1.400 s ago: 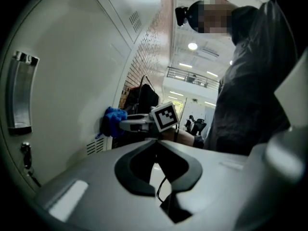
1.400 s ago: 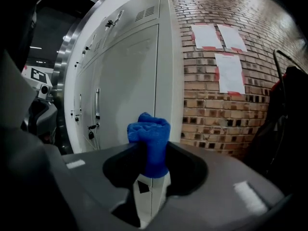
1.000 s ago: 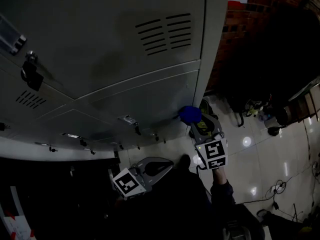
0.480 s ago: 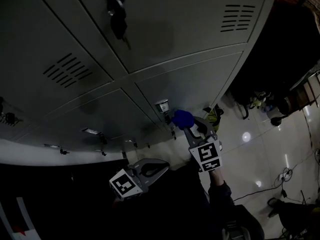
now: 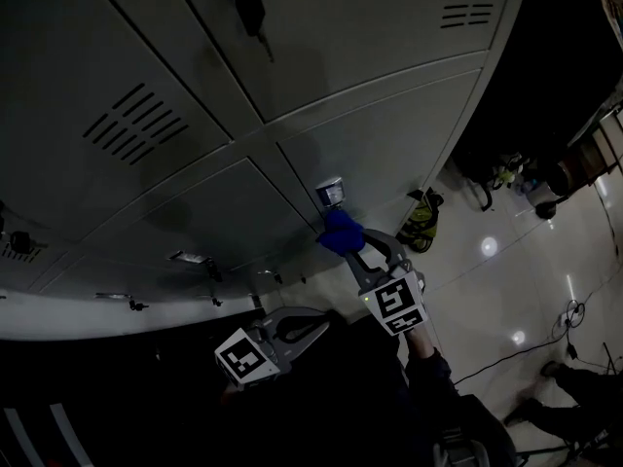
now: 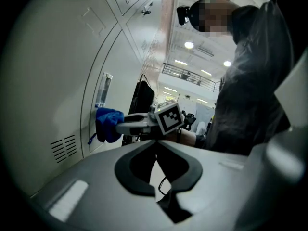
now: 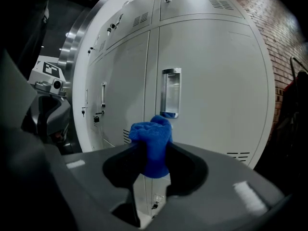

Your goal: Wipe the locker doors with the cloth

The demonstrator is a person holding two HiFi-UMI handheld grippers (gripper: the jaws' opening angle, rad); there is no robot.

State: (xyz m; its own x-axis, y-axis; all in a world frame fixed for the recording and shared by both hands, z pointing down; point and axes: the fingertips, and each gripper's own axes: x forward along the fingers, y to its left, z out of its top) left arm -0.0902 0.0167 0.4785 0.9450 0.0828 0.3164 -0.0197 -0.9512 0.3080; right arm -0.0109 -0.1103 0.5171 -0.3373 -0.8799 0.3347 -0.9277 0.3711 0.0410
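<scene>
- The right gripper (image 7: 153, 154) has its jaws clamped on a bunched blue cloth (image 7: 151, 143); the wad sticks out past the jaw tips.
- In the left gripper view the cloth sits against a grey locker door (image 7: 216, 81), and it looks to be touching the metal there.
- The cloth lies just below the door's recessed metal handle (image 7: 171, 93) — close to the door's left edge, as the right gripper view shows it.
- Vent slots (image 7: 238, 155) are cut near that door's lower right corner, well apart from the cloth.
- The left gripper (image 6: 156, 141) has its jaws together with nothing between them.
- In the head view the left gripper hangs lower and to the left of the right one, off the lockers (image 5: 195, 86) and apart from the cloth.
- More doors of the same bank run off to the left, each with its own handle and small lock fittings.
- A brick wall (image 7: 284, 42) stands past the right edge of the bank.
- A glossy pale floor (image 5: 506, 290) spreads beneath — light spots glint on it.
- A yellow-green bag (image 5: 421, 224) lies on the floor at the foot of the lockers' right end.
</scene>
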